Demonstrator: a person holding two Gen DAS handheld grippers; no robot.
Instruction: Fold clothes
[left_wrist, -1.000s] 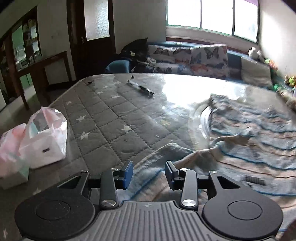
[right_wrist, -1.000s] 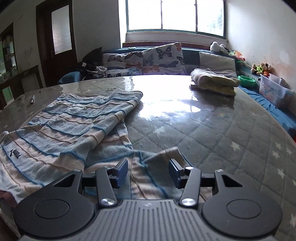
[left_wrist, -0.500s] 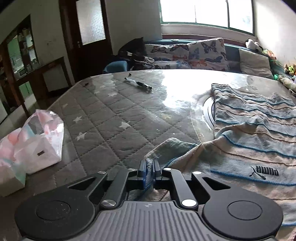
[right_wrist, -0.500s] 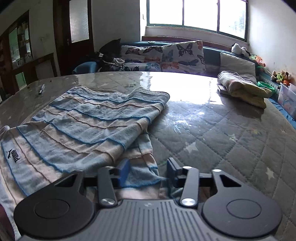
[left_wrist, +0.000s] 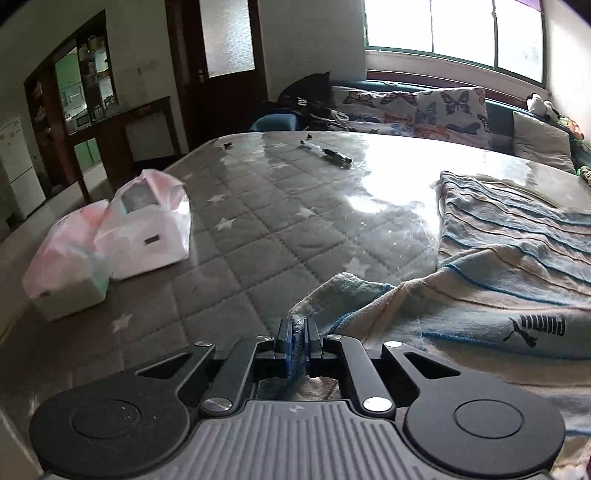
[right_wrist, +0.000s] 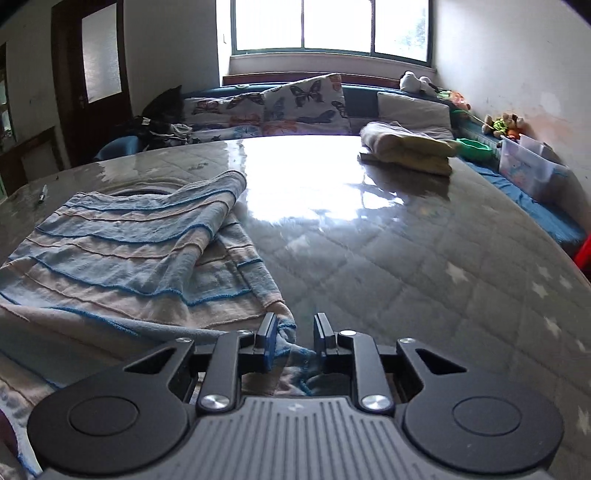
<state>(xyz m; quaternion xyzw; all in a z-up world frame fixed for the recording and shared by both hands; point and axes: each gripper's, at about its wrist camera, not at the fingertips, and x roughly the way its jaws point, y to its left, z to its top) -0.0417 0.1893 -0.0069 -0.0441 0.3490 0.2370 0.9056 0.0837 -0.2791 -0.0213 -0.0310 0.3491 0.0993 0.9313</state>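
Striped towel corner is pinched tight in my left hand-held gripper, jaws clamped right on the fabric. My right hand-held gripper has its jaws partly apart around another bunched corner, not squeezing it. It's blue and beige with a black logo, lying rumpled and half doubled over on the glossy quilted worktop.

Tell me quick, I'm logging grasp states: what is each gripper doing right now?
Left gripper: closed on a corner of the striped towel.
Right gripper: open, towel edge lying between its fingers, not clamped.
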